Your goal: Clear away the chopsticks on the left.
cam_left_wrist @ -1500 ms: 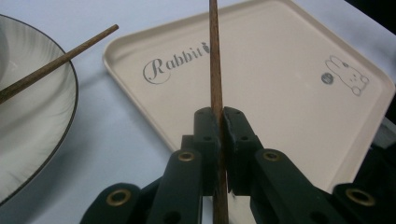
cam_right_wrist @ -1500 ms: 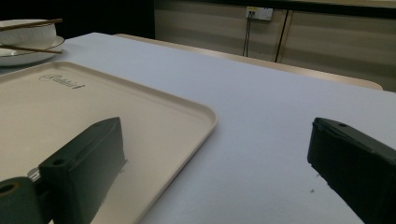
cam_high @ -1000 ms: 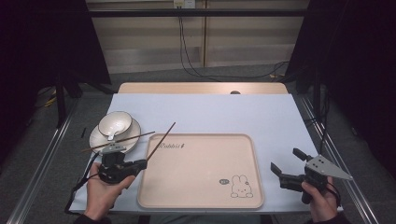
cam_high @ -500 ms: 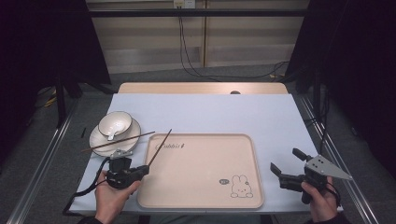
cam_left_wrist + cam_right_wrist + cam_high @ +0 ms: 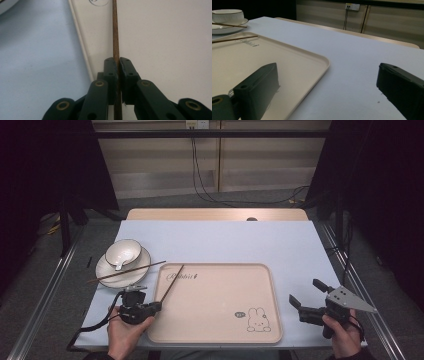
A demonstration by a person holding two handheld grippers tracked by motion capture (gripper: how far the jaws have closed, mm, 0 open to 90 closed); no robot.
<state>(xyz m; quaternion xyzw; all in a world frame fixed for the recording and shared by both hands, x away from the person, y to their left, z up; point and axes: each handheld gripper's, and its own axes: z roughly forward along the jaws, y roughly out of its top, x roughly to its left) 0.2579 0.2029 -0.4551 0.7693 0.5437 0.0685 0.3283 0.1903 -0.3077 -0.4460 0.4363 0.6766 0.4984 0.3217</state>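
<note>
chopstick (image 5: 115, 37) tip cut off, tray (image 5: 225, 320) lettering illegible

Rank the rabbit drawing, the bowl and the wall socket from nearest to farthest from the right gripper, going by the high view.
From the right gripper:
1. Rabbit drawing, just to its left, on the tray's near right corner.
2. Bowl, across the table on the plate at far left.
3. Wall socket, beyond the table, top of the view.

Brown chopstick (image 5: 115, 30), beige rabbit-printed tray (image 5: 220, 320), black claw (image 5: 118, 72)
</note>
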